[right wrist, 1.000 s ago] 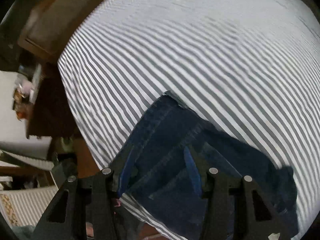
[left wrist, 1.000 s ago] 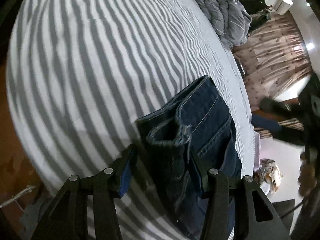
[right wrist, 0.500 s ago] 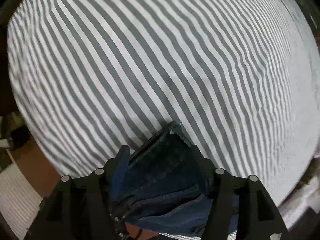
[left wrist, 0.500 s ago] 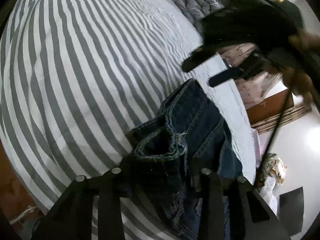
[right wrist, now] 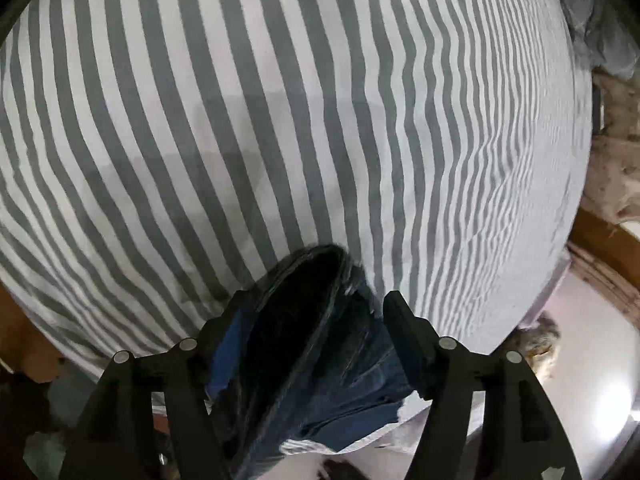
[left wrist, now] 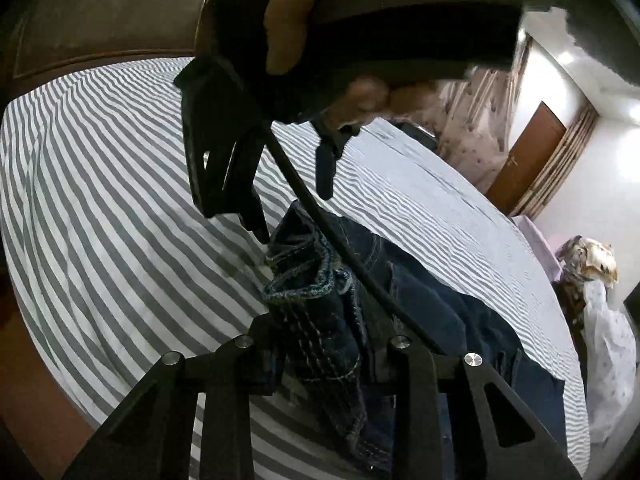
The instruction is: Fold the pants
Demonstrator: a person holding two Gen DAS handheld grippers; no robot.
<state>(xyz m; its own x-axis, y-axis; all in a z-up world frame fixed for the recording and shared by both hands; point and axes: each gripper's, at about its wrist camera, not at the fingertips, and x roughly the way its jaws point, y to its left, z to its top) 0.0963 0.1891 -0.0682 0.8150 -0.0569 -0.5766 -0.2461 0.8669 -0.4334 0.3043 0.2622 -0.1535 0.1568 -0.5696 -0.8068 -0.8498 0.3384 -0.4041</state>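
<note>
Dark blue jeans (left wrist: 420, 280) lie on the grey-and-white striped bed sheet (left wrist: 100, 200). My left gripper (left wrist: 324, 332) has a bunched, stitched edge of the denim between its fingers. Its jaws are closing and the pads press on the cloth, which is raised off the sheet. Just beyond, a hand holds my right gripper (left wrist: 292, 216) over the far end of that bunch. In the right wrist view a folded edge of the jeans (right wrist: 304, 320) sits between the jaws of the right gripper (right wrist: 316, 304). Those jaws are opening, with a gap left at the right finger.
A black cable (left wrist: 320, 216) runs from the right gripper across the jeans. A brown wooden headboard (left wrist: 108, 28) stands behind the bed. A patterned curtain (left wrist: 472, 132), a wooden door (left wrist: 532, 160) and a heap of pale cloth (left wrist: 592, 264) are to the right. A grey blanket (right wrist: 596, 20) lies at a corner of the sheet (right wrist: 280, 120).
My left gripper has closed on the bunched denim and lifted it. The right gripper and its hand have swung in over the jeans, tilting down, and its jaws have widened.
</note>
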